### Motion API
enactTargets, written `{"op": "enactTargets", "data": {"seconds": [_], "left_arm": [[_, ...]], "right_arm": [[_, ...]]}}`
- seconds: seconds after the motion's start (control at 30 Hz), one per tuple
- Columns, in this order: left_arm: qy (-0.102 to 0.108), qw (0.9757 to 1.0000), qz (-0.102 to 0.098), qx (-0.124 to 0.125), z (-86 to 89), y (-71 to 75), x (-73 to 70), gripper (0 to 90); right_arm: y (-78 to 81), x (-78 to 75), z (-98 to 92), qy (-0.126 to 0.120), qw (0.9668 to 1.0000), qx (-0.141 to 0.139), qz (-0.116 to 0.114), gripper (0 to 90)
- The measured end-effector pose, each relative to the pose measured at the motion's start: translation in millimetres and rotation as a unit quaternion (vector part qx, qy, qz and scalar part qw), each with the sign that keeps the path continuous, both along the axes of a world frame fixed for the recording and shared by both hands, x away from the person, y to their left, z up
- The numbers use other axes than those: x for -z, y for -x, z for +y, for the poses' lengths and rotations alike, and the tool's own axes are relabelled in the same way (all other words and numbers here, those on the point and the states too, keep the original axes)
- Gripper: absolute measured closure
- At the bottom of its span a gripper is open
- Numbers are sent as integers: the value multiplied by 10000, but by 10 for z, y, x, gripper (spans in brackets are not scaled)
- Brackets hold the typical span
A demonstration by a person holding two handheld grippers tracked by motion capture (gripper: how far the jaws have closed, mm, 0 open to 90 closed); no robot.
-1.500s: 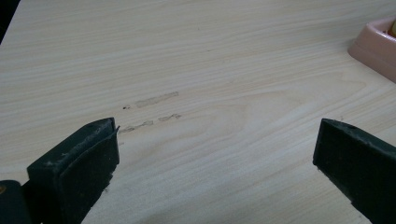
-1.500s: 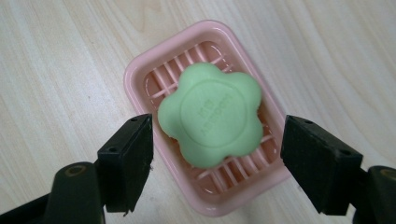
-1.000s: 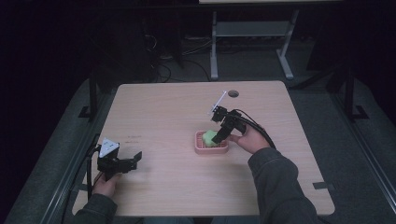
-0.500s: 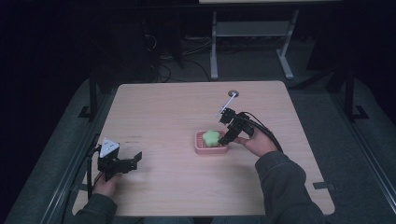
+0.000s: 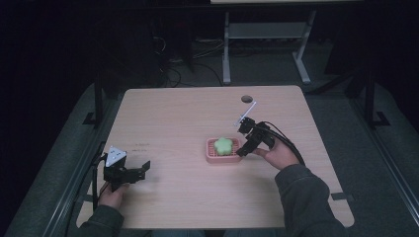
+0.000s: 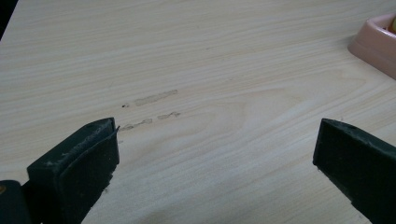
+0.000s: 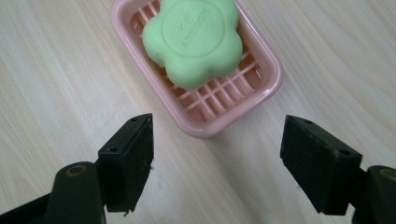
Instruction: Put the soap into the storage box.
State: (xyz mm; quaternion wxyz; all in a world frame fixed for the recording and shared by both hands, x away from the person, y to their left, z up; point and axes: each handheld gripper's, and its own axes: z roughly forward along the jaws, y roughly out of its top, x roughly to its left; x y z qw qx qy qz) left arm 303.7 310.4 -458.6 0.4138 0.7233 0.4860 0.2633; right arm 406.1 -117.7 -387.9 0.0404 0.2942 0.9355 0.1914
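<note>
In the right gripper view the green flower-shaped soap lies in the pink soap dish at the upper middle of the frame, and the right gripper sits just below the dish's near end with its jaws spread wide and empty. The step in hand looks like letting go and backing off (or perhaps lining up on the dish). To do it well, keep the jaws wide and draw straight back and up, so neither pad clips the dish rim and tips the soap. In the high view the left gripper rests at lower left, jaws wide, well apart from the dish on the wooden table.
</note>
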Motion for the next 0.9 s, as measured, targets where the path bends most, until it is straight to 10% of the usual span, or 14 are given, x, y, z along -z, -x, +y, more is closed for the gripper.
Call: {"op": "enactTargets", "data": {"seconds": [0.9], "left_arm": [[-23,10000,6,27,-14,-2,9,0]], "right_arm": [[195,102,-314,-180,9994,267,107,250]]}}
